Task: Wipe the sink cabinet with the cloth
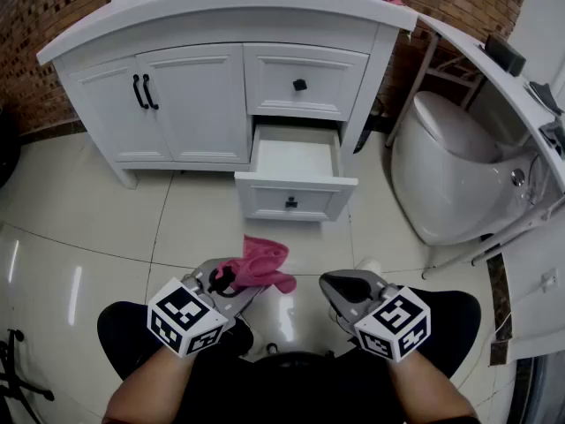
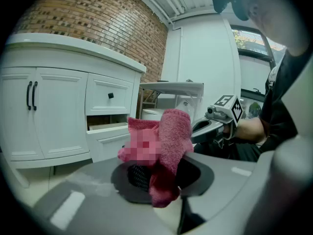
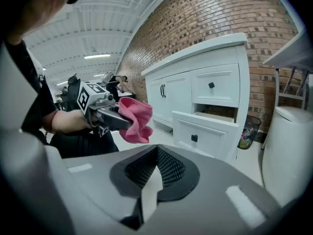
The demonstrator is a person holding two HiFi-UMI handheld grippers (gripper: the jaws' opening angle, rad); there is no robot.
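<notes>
The left gripper point(image 1: 225, 283) is clamped on the pink cloth point(image 1: 265, 266); the right gripper point(image 1: 342, 283) beside it is closed and empty. The sink cabinet point(image 1: 190, 95) stands well ahead, one drawer point(image 1: 296, 162) open, so wiping seems not yet started. The next move is to carry the cloth forward onto the cabinet's front.

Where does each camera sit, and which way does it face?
Head view: on the person's head, facing steeply down at the sink cabinet and its open drawer; both forearms and grippers show.
Left gripper view: on the left gripper, looking along jaws shut on the pink cloth toward the cabinet; the right hand shows.
Right gripper view: on the right gripper, looking along shut, empty jaws toward the cabinet; the left forearm shows.
Shared: all see the open drawer; each gripper view shows the other gripper.
</notes>
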